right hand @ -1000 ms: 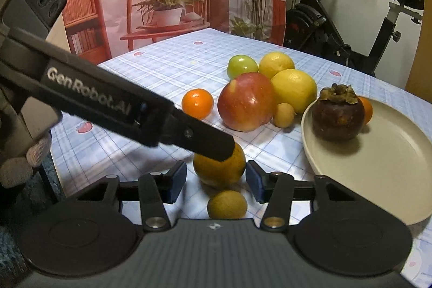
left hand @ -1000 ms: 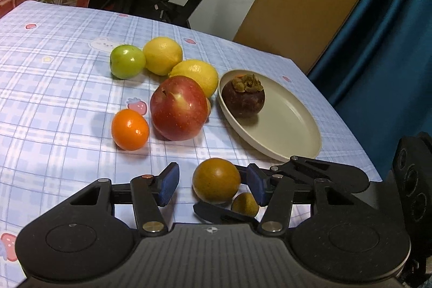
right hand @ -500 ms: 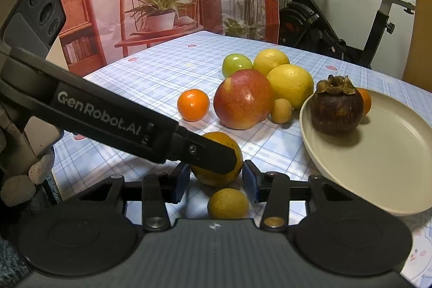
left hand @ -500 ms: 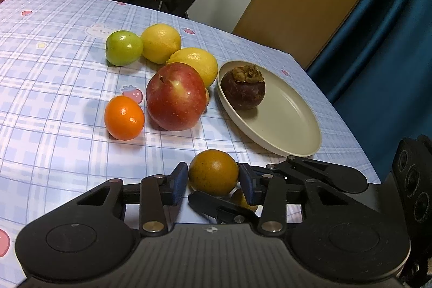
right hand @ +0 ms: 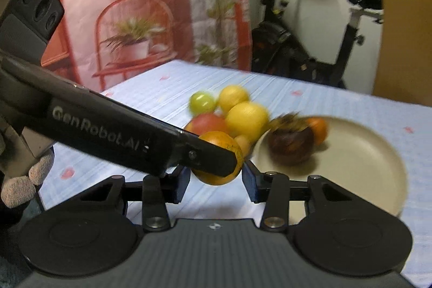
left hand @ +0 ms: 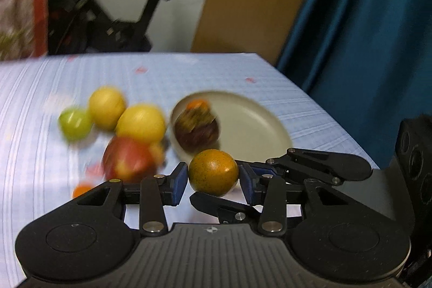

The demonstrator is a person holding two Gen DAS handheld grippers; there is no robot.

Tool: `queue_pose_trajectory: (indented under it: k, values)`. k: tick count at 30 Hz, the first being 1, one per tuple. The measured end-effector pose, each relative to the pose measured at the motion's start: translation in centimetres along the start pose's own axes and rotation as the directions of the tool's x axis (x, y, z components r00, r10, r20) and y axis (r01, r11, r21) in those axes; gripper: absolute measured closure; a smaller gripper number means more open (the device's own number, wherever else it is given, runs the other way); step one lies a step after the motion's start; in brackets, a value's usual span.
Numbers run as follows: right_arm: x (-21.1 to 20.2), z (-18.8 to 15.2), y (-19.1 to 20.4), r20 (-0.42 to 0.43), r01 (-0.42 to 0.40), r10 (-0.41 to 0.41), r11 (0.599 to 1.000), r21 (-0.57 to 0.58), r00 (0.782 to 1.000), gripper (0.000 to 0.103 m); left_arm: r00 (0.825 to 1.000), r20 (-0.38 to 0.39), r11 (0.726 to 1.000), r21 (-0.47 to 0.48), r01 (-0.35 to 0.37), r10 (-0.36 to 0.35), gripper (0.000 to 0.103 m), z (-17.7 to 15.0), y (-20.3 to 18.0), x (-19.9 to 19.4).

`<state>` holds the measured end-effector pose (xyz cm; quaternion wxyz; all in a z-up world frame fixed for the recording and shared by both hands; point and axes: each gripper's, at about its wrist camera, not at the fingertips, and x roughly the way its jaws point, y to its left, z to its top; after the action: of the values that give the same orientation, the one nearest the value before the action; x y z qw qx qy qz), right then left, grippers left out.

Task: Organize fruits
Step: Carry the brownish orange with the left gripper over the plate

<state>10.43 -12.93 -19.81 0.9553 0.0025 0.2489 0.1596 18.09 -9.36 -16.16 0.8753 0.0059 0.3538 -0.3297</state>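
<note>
My left tool [left hand: 213, 180] grips a speckled orange fruit [left hand: 213, 171]. In my right tool's [right hand: 216, 181] view, the left finger hides part of that fruit, so I cannot tell what the right grips. The other fruit on the counter [left hand: 32, 142] is blurred.

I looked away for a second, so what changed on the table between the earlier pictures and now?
The left claw closed on the speckled orange fruit and lifted it off the tablecloth. The mangosteen on the plate, the red apple and the lemons stayed put.

I see dim indoor light, heavy motion blur on the background, sharp foreground, and fisheye bending at the edges.
</note>
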Motion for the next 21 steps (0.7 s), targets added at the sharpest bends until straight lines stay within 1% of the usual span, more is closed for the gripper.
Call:
queue_pose_trajectory:
  k: [2, 5, 8, 11, 16, 21]
  values:
    - [-0.5, 1.0, -1.2, 0.022, 0.026, -0.026, 0.999, 0.022, 0.999, 0.058, 1.0, 0.014, 1.0, 0.023, 0.013, -0.013, 0.059, 1.5, -0.7, 0.6]
    - [-1.0, 2.1, -3.2, 0.043, 0.066, -0.068, 0.997, 0.048, 0.997, 0.058, 0.999, 0.025, 0.999, 0.032, 0.04, -0.041, 0.059, 3.5, -1.7, 2.2]
    - [-1.0, 2.7, -5.8, 0.029, 0.097, -0.1, 0.991, 0.097, 0.995, 0.058, 0.997, 0.007, 0.997, 0.03, 0.076, -0.076, 0.059, 4.8, -2.4, 4.7]
    - [-0.6, 3.1, -8.3, 0.015, 0.128, -0.131, 0.985, 0.117, 0.991, 0.058, 0.995, 0.0, 0.995, 0.024, 0.099, -0.099, 0.059, 5.7, -3.2, 7.3]
    - [0.9, 3.3, -11.7, -0.023, 0.16, -0.159, 0.975, 0.152, 0.987, 0.058, 0.995, -0.03, 0.995, -0.007, 0.099, -0.099, 0.058, 6.9, -3.3, 11.3]
    - [3.2, 3.0, -13.6, -0.068, 0.165, -0.155, 0.971, 0.175, 0.986, 0.058, 0.995, -0.077, 0.998, 0.007, 0.067, -0.066, 0.058, 7.5, -3.1, 13.9]
